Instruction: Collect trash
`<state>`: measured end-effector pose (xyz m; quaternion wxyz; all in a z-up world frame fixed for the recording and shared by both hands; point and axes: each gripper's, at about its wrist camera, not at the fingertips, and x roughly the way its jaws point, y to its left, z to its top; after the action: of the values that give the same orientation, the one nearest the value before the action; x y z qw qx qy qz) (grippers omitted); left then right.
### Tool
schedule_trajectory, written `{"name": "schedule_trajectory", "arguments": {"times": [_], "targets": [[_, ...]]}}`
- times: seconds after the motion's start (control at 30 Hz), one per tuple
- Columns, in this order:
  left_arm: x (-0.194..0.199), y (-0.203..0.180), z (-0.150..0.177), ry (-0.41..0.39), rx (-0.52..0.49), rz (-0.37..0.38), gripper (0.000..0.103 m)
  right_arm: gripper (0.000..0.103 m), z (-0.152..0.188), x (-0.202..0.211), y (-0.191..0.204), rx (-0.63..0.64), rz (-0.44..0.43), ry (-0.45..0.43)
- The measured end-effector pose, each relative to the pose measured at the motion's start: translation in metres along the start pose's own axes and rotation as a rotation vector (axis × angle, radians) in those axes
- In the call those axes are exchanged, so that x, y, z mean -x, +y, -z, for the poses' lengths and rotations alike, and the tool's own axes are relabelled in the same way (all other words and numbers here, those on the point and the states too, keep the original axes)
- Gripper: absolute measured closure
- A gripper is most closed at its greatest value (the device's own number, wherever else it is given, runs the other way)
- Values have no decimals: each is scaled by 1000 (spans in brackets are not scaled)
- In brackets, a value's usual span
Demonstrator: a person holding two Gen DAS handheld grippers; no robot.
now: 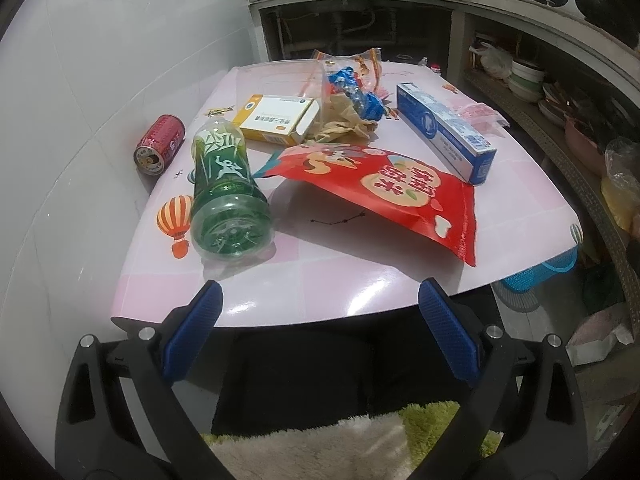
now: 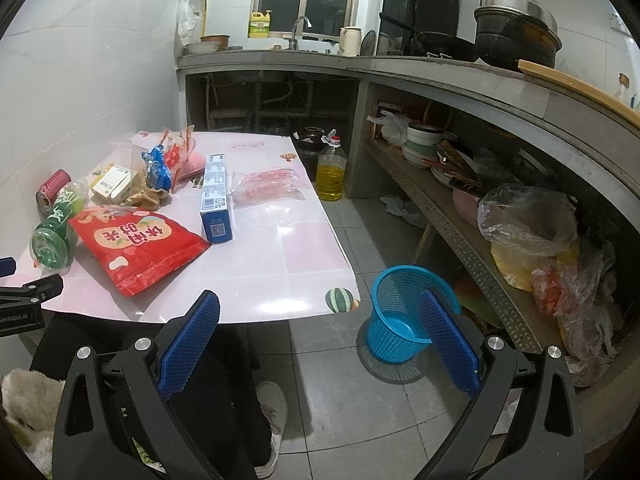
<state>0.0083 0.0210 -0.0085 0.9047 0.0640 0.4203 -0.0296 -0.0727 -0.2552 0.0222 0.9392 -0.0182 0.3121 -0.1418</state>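
Both grippers, left gripper [image 1: 320, 300] and right gripper [image 2: 320, 312], are hovering open and empty; trash is crowding the table's [image 2: 304, 248] left edge, blue basket [image 2: 404, 316] sitting empty.

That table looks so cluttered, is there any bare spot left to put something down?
Yes. The near strip of the table, between the red snack bag and the front edge, is bare, as is the right side past the blue box, short of the clear pink bag. The far left is crowded: green bottle, red can, yellow-and-white carton, wrappers.
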Motion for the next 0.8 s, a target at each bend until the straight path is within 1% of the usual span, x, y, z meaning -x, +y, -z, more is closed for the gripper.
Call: {"name": "schedule_trajectory", "arguments": {"times": [0.23,0.43,0.53,0.63,0.8], "targets": [[-6,28,-11,-8,44,5,9,6,-10,-11,23,-11,-41,-1],[-17,62,-22,-42,56,-49,9,6,-21,-24,41,-24,-106,-13],[-26,82,-27,-47,71,-59,9,6,-26,-31,56,3,-143,-15],[-33,97,-30,-58,79,-54,9,6,-30,-39,68,22,-182,-5],[-43,115,-35,-101,88,-6,9,6,-41,-62,74,1,-232,43]]}}
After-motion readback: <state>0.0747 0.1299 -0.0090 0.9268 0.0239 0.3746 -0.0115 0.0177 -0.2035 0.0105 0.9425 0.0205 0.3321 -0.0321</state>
